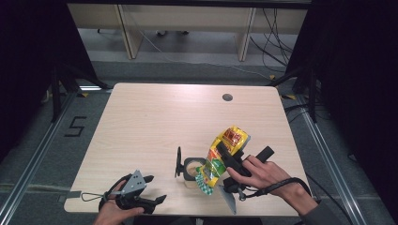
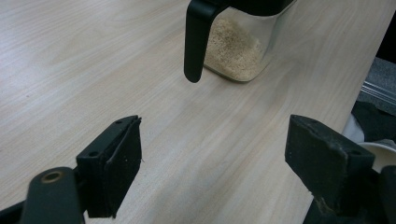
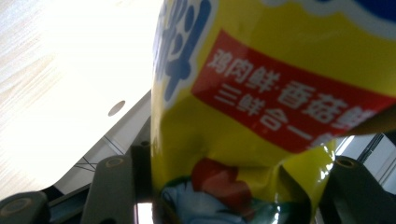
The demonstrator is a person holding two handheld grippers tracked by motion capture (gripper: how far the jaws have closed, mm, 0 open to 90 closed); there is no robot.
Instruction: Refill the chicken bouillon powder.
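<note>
Two hand-held grippers logged: my right hand-held gripper (image 1: 228, 159) is clamped on a yellow seasoning bag (image 1: 220, 159), held tilted above a clear container (image 1: 191, 169) of beige granules near the worktop's (image 1: 155, 122) front edge. My left hand-held gripper (image 1: 152, 190) sits wide open and empty, left of the container, whose black handle (image 2: 198, 39) hangs ahead of its jaws.

One bench (image 1: 155, 122) carries the lot. On it stands one clear container (image 2: 238, 51) with a black handle, holding pale granules. Just beside the container, tilted over it, is one yellow packet (image 1: 220, 159). Two grippers are in play: one (image 1: 157, 190) left of the container, one (image 1: 230, 159) on the packet.
</note>
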